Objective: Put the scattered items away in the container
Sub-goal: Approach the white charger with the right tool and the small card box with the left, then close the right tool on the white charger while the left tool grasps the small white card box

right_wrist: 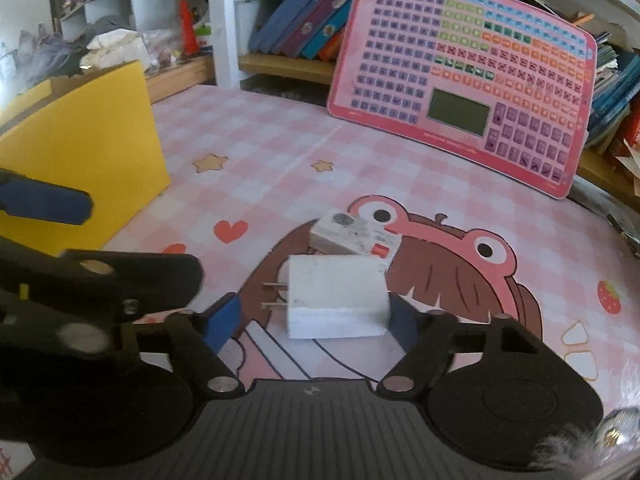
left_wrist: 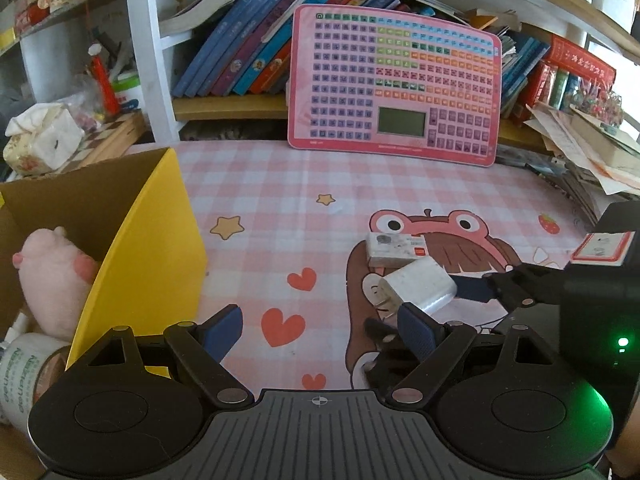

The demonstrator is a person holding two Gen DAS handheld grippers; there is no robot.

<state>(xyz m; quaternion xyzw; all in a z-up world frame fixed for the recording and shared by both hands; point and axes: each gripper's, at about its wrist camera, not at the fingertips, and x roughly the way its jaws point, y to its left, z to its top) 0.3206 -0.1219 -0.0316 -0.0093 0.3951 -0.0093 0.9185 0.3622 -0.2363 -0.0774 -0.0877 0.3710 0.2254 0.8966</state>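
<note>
Scuffed white two-pin charger point(right_wrist: 336, 296)

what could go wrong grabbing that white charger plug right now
The right gripper straddles the white charger plug, but one of its fingers stands apart from the prongs side, so a lopsided close might twist it. The small white box sits right behind it and could get shoved. The left gripper hovers close by, risking a bump.

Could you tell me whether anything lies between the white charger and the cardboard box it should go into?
Nothing visible lies on the cloth between the charger and the box. The left gripper hovers, open, over that stretch, and the box's raised yellow flap faces the charger, so it must go over that.
</note>
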